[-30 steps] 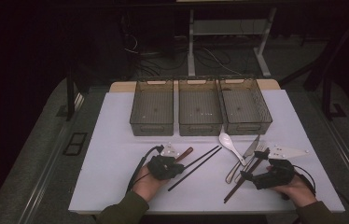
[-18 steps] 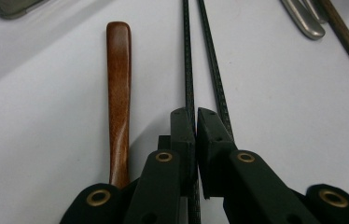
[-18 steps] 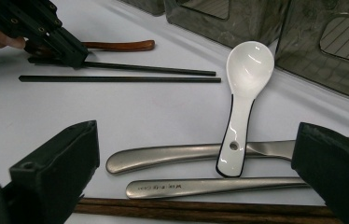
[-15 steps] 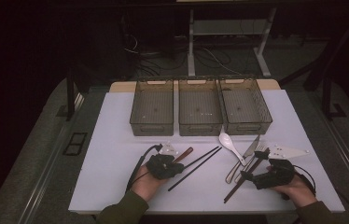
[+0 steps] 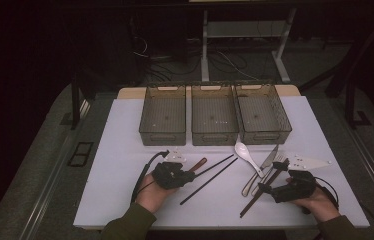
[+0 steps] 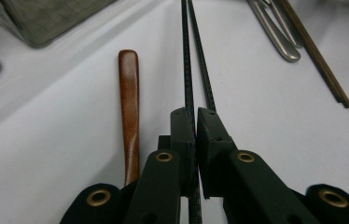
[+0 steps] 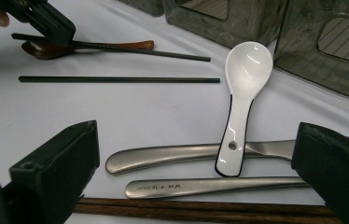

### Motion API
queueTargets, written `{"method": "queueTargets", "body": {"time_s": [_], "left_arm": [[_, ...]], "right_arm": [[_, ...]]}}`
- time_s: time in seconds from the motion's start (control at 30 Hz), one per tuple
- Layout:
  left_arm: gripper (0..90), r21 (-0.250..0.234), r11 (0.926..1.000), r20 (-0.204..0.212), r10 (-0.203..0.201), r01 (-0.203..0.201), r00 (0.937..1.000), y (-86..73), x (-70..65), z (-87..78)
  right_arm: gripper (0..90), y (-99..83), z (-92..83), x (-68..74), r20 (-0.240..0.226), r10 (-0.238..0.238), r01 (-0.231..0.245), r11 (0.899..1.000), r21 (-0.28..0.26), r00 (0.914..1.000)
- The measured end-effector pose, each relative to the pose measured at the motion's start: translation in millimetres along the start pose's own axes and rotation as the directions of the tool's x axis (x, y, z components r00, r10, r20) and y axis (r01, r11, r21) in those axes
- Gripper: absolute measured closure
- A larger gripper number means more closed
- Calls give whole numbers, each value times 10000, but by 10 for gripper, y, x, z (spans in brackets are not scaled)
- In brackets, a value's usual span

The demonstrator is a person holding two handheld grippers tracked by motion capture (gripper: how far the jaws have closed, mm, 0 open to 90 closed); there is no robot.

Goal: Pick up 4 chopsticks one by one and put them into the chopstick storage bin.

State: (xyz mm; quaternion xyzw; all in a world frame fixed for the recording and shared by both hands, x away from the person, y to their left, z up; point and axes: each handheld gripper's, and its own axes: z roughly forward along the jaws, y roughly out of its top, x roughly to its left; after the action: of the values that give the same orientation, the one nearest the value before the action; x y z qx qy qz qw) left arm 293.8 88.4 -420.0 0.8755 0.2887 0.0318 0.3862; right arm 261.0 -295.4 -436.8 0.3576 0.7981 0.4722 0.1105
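Little has shifted over the last second. Both hands sit where they were at the lower edge of the white surface (image 5: pixel 120 150), and the cutlery has not been disturbed. The left hand-held gripper (image 6: pixel 196 112) has finished closing. Its jaws are all but together, pinching a thin black chopstick (image 6: pixel 185 56) that runs up out of the gap toward the top of the left gripper view. I take that to mean the grasp is made and the lift comes next. I cannot tell whether the stick has left the surface yet. It is slender, matte black and finely ribbed near the pinched end. In the high view it lies just below centre, slanting up and right toward the three mesh trays (image 5: pixel 163 116) along the upper middle. Its twin, the second black chopstick (image 5: pixel 209 181), lies loose just beside it, almost parallel and close by the gripped end. A brown wooden spoon (image 6: pixel 129 93) lies at the jaws' left. The right hand-held gripper (image 5: pixel 264 189) is wide open and holds nothing. It is poised at lower right, in front of the steel cutlery (image 7: pixel 163 161), a white ceramic spoon (image 7: pixel 245 79) and a brown wooden stick (image 7: pixel 200 210).
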Motion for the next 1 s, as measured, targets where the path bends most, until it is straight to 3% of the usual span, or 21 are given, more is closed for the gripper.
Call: {"method": "queueTargets", "body": {"time_s": [0.2,0.33,0.8,1.0], "left_arm": [[845,-221,9997,102,112,-110,9999,23,36,-112],[845,-407,9983,124,427,-421,9990,42,62,-212],[845,-980,9948,-162,274,-289,9995,23,224,-466],[845,-1355,9908,-436,-118,58,9990,-14,333,-602]], "right_arm": [[7,0,-1,0,-2,13,-13,10000,4,10000],[7,0,0,-1,-5,6,-6,10000,5,10000],[7,-1,3,2,-10,33,-33,10000,30,10000],[7,-1,6,1,12,37,-37,10000,42,10000]]}}
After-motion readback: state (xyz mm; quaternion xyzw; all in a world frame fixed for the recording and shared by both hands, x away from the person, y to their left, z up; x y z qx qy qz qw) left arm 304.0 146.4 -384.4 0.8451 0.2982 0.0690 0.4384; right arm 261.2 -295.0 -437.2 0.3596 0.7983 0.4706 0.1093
